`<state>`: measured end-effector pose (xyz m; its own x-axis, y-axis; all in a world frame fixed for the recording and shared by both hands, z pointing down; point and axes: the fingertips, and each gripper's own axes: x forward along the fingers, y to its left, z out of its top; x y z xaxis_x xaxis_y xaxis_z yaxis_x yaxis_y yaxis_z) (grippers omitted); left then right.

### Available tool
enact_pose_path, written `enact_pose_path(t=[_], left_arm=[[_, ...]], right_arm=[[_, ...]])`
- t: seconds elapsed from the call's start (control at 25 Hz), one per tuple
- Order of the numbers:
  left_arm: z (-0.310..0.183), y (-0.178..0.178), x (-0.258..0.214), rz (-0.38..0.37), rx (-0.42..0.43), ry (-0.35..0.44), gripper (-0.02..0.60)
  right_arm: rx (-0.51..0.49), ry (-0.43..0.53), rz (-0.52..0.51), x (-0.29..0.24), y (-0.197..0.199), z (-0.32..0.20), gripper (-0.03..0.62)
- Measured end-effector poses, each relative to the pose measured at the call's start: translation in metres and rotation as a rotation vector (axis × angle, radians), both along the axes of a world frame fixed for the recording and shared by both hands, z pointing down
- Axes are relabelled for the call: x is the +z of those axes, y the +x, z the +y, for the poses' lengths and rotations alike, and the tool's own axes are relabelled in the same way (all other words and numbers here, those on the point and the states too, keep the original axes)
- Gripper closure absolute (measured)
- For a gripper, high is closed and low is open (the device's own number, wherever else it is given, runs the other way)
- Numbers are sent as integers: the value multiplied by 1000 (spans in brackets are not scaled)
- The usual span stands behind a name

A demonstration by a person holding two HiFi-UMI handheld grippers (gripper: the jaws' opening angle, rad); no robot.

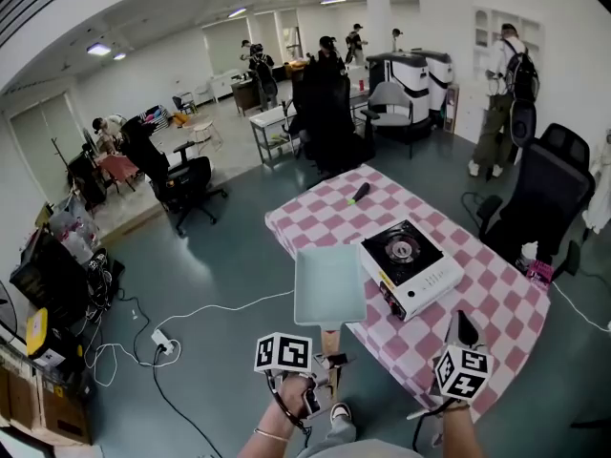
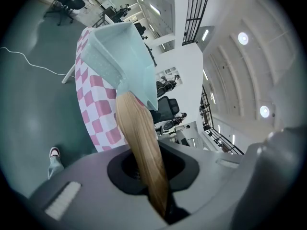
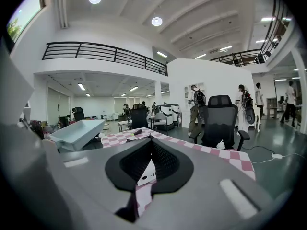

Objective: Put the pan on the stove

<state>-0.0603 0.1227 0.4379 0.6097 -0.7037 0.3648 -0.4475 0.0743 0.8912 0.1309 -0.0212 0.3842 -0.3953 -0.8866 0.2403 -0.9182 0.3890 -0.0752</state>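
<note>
A light teal square pan (image 1: 329, 284) with a wooden handle (image 1: 330, 337) hangs in the air just left of the table, level with the stove. My left gripper (image 1: 326, 356) is shut on the handle's end. In the left gripper view the handle (image 2: 141, 143) runs out from between the jaws to the pan (image 2: 120, 56). The white single-burner stove (image 1: 410, 265) stands on the pink-checked table (image 1: 315, 219). Below the stove, at the table's near edge, my right gripper (image 1: 466, 328) points upward with its jaws together and nothing in them. The right gripper view shows the pan (image 3: 79, 132) at the left.
A black stick-like object (image 1: 361, 193) lies at the table's far end. A black office chair (image 1: 549, 194) stands to the right of the table. A white cable and a power strip (image 1: 162, 343) lie on the floor at the left. People and desks fill the back.
</note>
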Motion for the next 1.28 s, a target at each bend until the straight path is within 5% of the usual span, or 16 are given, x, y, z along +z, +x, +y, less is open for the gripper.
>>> enact_pose_path(t=[0.6, 1.28], left_arm=[[-93, -72, 3, -6, 101, -18, 552], [-151, -73, 19, -1, 158, -62, 552]], right_arm=[[121, 9, 12, -2, -50, -84, 583], [172, -21, 11, 10, -49, -141, 583]])
